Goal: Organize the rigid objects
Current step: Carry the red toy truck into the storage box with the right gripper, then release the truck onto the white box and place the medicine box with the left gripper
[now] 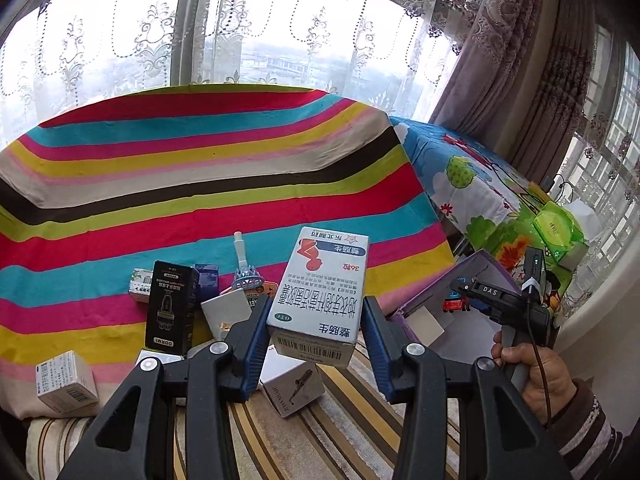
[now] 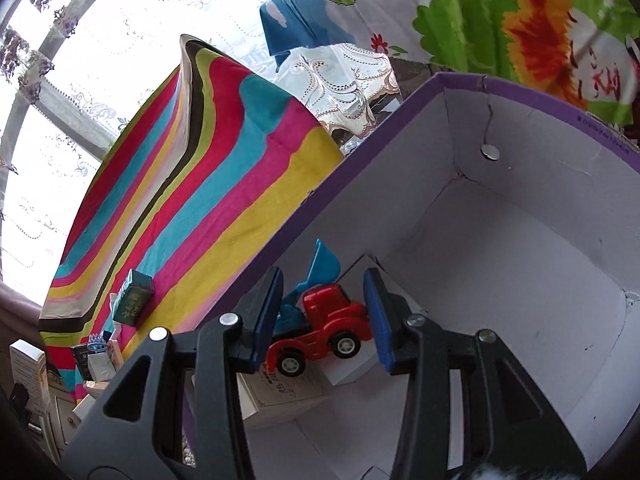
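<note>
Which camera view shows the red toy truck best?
The right wrist view: the red toy truck sits large and sharp between the right gripper fingers, above the purple box. The left wrist view shows it only small and distant.

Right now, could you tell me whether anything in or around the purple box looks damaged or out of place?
The purple box has a crack running down its white inner wall to a round metal disc, and the corner seams look creased. The small boxes on the striped cloth lie jumbled, some tipped over.
</note>
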